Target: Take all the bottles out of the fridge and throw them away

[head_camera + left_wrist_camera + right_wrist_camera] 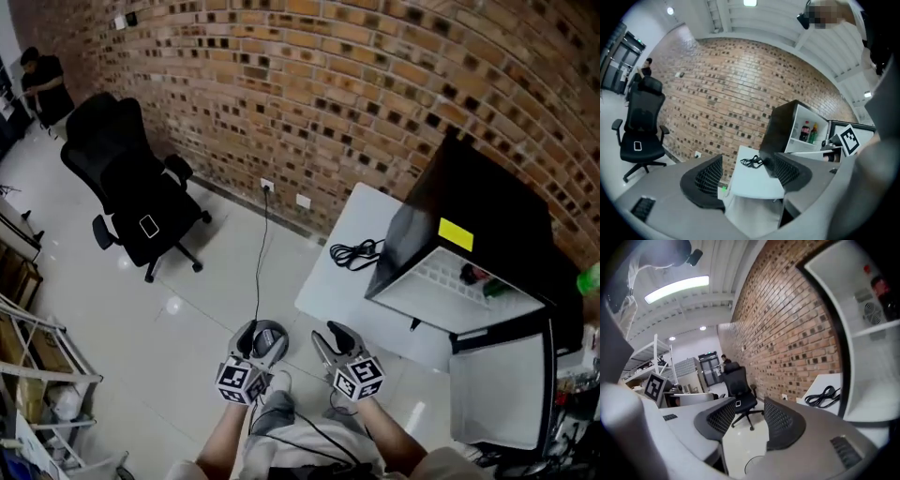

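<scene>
Brick wall (328, 84): rising behind open fridge (478, 187).
Bottles (809, 132): seemingly two, standing inside.
Left claw (745, 173): hovering spread, empty.
Right claw (747, 419): hovering spread, empty.

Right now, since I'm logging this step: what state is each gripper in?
Left gripper: open, nothing between its jaws.
Right gripper: open, jaws narrowly apart, nothing between them.

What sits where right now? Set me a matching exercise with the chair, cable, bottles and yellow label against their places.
Things:
1. chair
2. cable
3. bottles
4. yellow label

Places:
A. on the black top of the fridge
B. on the floor by the brick wall
C. on the white table
D. on a shelf inside the fridge

Pairs: 1-B, 2-C, 3-D, 4-A
</scene>
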{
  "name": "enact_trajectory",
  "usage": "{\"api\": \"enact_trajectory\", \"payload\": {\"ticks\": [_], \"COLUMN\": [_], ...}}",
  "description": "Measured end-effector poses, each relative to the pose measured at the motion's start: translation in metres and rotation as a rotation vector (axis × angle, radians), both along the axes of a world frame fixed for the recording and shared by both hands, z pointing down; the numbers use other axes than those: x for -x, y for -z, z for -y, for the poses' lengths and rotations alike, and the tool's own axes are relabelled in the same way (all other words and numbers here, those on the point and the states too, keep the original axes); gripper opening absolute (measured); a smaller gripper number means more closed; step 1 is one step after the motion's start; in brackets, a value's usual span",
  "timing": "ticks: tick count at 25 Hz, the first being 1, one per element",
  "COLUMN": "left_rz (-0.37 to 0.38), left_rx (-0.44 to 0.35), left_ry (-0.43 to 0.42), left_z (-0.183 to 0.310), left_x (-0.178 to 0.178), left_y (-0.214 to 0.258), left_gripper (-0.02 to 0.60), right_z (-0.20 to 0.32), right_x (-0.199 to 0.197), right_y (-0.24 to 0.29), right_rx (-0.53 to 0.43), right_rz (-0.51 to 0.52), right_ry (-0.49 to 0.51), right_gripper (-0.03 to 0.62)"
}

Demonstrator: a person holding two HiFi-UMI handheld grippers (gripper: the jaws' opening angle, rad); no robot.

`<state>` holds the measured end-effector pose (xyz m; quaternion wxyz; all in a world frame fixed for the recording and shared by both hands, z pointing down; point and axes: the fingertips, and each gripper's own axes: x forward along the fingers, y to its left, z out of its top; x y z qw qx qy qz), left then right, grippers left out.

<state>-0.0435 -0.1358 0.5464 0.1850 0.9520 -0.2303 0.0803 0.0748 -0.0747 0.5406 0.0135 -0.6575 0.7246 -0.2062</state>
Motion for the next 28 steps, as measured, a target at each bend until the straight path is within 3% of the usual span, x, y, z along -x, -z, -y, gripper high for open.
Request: {"api": "enact_trajectory", "payload": {"ticks": [4,7,11,16,19,23,26,28], "left_rz": [-0.065,-0.127,-0.240,-0.264,-0.272,-0.279,-0.288,-0.303], "left_rx": [-0.090,-0.139,-0.146,-0.202,-0.249,-0.320,-0.339,-0.305], "left_ry": [-0.115,-0.189,-0.284,-0.393,-0.459,-0.508,-0.536,-0.545], "left_z": [-0.030,-0.053,-0.090,-0.129,-0.159,-0.181,-0.194,-0.196], "left_x": [-0.052,-0.094,-0.144,-0.197,-0.219,-0.240,-0.252,-0.259], "left_y": [0.061,0.100,0.154,0.192,0.219,0.232,0.240,0.243], "left_gripper": [0.341,0.341,0.321,0.321,0.321,0.321,0.321,0.321], "right_z": [-0.049,-0.090,-0.145,-0.215,-0.255,-0.298,-0.310,-0.314], "right_x": [-0.044,-0.086,-0.139,-0.186,-0.199,-0.216,-0.220,-0.223], "right_y": [0.072,0.114,0.162,0.219,0.234,0.240,0.241,0.242], "right_rx": [-0.136,-0.204,-0.191,-0.304,-0.318,-0.310,-0.296,-0.299], "right_rz": [-0.032,-0.138,-0.320,-0.408,-0.409,-0.456,-0.456,-0.451], "right_ry": [-0.160,-0.279,-0.454,-0.631,-0.701,-0.769,-0.781,-0.790], "right_gripper": [0.213,0.213,0.212,0.216,0.239,0.374,0.374,0.374]}}
